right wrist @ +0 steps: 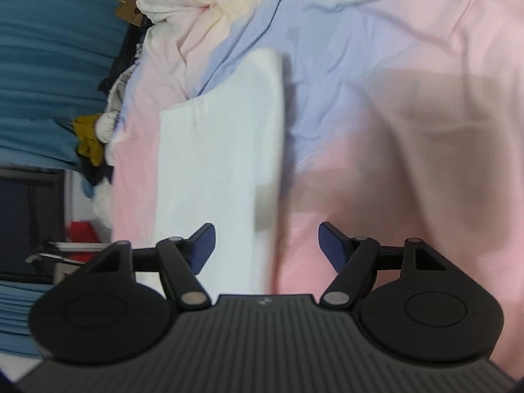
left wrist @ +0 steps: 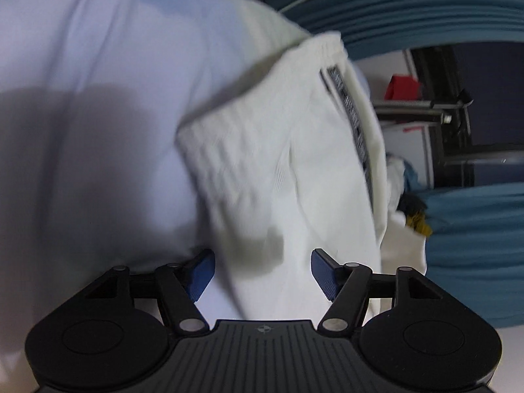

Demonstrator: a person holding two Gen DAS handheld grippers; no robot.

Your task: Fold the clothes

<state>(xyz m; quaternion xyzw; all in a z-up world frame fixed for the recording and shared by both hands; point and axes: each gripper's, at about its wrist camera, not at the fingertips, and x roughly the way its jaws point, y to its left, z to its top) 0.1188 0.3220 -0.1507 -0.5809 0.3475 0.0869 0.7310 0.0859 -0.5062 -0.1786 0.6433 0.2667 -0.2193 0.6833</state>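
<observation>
Lying lengthwise ahead, apparently folded white garment (right wrist: pixel 219 150) between spread gripper (right wrist: pixel 263 245) fingers.

Beyond my work I see a pink-and-lilac bedsheet (right wrist: pixel 409 104), blue pleated curtains (left wrist: pixel 425 9), a red box (left wrist: pixel 401 86) on a rack, a brown paper bag (right wrist: pixel 126 5), and what may be a dark screen (right wrist: pixel 31 216), though it is blurred.

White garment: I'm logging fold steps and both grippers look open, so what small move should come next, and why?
Probably close the left gripper on the near edge of the white garment. Its fingers are spread with that cloth between them, unclamped. The right gripper is open too, over the garment's edge on the pink sheet.
</observation>
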